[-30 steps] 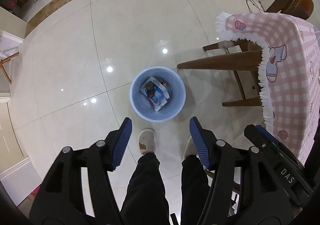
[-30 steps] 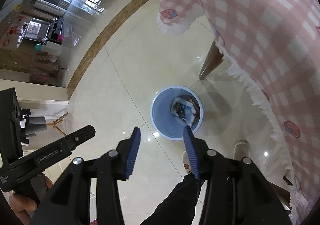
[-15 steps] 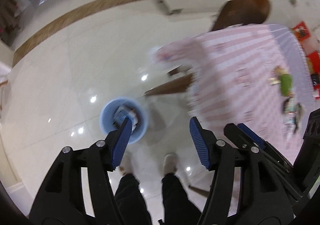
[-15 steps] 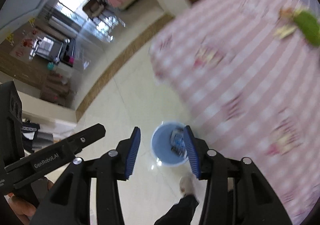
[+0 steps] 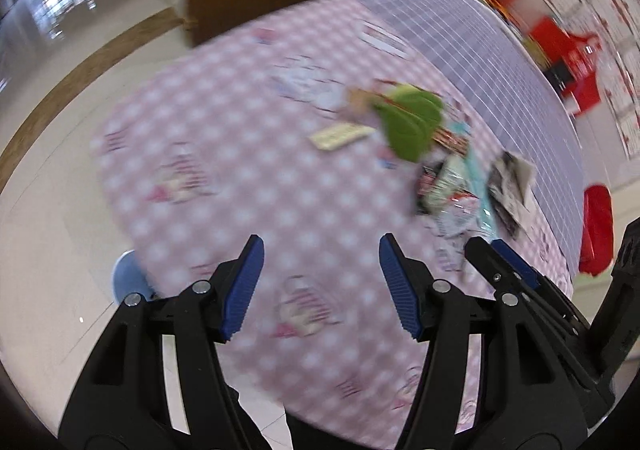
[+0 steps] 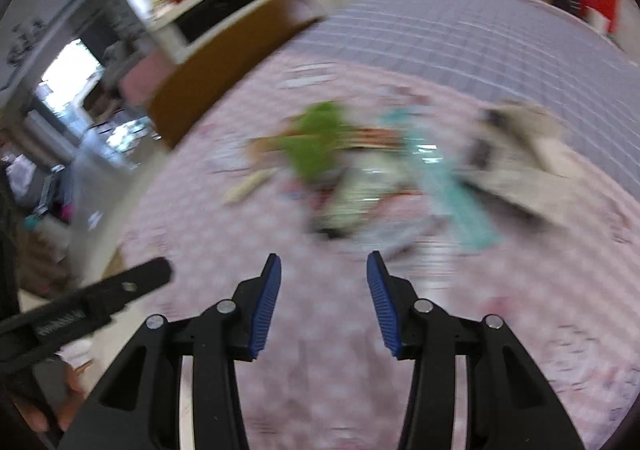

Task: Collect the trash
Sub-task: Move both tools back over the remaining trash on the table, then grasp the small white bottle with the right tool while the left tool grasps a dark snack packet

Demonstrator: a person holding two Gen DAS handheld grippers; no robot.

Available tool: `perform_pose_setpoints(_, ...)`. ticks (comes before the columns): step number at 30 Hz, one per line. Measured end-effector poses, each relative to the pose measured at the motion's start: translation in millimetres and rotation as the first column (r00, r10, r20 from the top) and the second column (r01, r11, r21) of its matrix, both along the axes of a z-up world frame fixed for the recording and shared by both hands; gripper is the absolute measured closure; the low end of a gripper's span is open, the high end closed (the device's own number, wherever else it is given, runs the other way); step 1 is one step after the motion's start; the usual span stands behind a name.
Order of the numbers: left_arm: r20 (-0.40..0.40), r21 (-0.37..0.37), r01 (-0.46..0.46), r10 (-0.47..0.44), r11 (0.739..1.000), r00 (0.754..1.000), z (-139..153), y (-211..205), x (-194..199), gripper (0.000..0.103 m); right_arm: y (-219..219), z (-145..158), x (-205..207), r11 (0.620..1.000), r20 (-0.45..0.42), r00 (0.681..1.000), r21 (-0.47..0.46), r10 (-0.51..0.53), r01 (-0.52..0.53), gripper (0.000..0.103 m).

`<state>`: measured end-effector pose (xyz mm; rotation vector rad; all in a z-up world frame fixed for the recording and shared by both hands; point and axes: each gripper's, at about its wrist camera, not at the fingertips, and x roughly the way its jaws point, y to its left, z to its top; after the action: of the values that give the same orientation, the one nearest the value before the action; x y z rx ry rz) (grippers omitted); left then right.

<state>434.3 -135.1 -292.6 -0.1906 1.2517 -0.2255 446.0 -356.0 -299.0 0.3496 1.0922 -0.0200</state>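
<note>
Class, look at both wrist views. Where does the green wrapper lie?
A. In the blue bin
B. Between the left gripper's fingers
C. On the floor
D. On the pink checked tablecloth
D: the green wrapper lies on the pink checked tablecloth among other litter, ahead of both empty grippers.

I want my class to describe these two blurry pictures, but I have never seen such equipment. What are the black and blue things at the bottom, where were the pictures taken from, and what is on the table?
They are hand-held grabbing tools; a person holds one in each hand. Each carries a camera looking along its two blue-padded fingers, so one picture is from the left claw and one from the right claw. Both claws are open and hold nothing. Below them is a table with a pink checked cloth. On it lies a pile of litter: a green wrapper, a teal packet, crumpled paper. A blue bin peeks out by the table's edge.
</note>
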Motion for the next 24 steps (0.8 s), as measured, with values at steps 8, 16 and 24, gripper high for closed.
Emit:
perform_pose_setpoints(8,-0.026,0.012,0.105,-0.105,0.994,0.994,-22,-63,14,0.044,-44,-46,3,0.998,-0.089,0.995,0.054,-0.033,0.038,0.059)
perform_pose_setpoints(16,-0.053,-0.009,0.089,-0.089,0.996,0.995,-44,-78,38,0.059,-46,-49,5,0.997,-0.061,0.998,0.079,0.027,-0.022,0.079)
perform_pose_setpoints(24,-0.061,-0.055,0.080,-0.084,0.995,0.995,-58,-91,57,0.068,-64,-36,11,0.995,-0.027,1.000,0.099,0.000,0.003,0.079)
